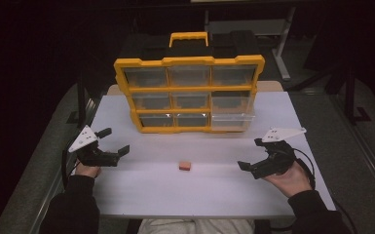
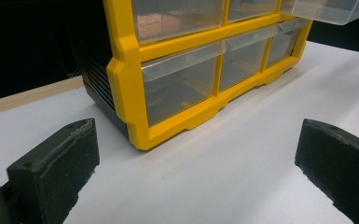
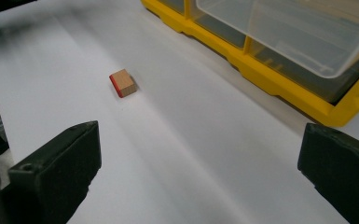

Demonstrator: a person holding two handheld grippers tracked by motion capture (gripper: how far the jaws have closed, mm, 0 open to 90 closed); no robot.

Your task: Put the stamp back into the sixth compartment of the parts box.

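A yellow-framed organizer (image 1: 189, 92) with clear drawers stands upright at the back of the white table (image 1: 141, 190). Its lower right drawer (image 1: 231, 121) is pulled out. A small wooden block with a red face (image 1: 185, 166) lies on the table in front of it, also seen as the block (image 3: 123, 83) in the right gripper view. My left gripper (image 1: 114, 141) rests at the left, open and empty, facing the organizer's lower left corner (image 2: 142, 140). My right gripper (image 1: 251, 154) sits at the right, open and empty, with the block ahead to its left and the open drawer (image 3: 284, 32) above.
A yellow carry handle (image 1: 189, 38) tops the organizer. A metal table leg and frame (image 1: 282, 44) stand in the dark behind. A wooden edge strip (image 2: 28, 95) runs along the table's far side. Bare white table surface lies between the two grippers.
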